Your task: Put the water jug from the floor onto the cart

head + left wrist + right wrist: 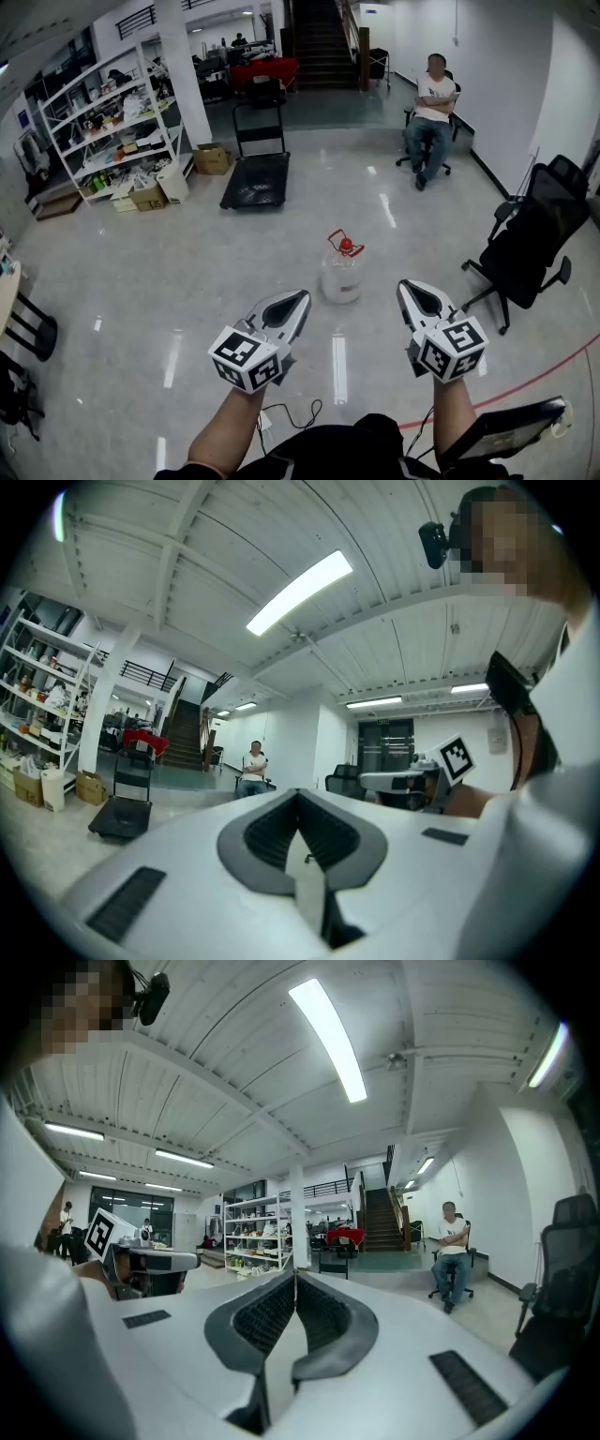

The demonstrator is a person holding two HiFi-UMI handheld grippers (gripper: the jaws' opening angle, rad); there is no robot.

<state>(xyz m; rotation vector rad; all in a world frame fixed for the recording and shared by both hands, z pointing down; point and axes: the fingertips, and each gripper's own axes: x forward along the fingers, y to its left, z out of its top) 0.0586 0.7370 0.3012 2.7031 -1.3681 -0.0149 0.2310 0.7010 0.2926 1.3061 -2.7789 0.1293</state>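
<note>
1. Head view first: water jug [341, 274] upright on the glossy floor [187, 281], red cap and thin handle on top, long axis vertical.
2. Ahead of both grippers and lower down, in the gap between them. Well apart from each, touched by neither. By the picture a shade nearer the left gripper [300, 297] than the right gripper [406, 289], though close to even.
3. Left gripper: jaws together, nothing between them. Right gripper: likewise closed and empty.
4. Cart [256, 178]: flat black deck with an upright handle at its far end, well beyond the jug and somewhat to the left of it.
5. Judged from this: approach stage only, jug not yet lifted. Calls for coming down toward the cap-and-handle end and parting the jaws first, with no hold possible while closed.
6. Left gripper view and right gripper view: both aimed roughly level across the room, so no jug in either. Only ceiling lights, the staircase [323, 42] and a seated person [431, 103] beyond the jaws. Seen there and not from the head: dark ribbed pads meeting edge to edge at the tips.
7. Left gripper view alone: the cart low at its left edge, and the other gripper's marker cube at its right.
8. Only from the head: how jug, grippers and cart lie relative to one another.
</note>
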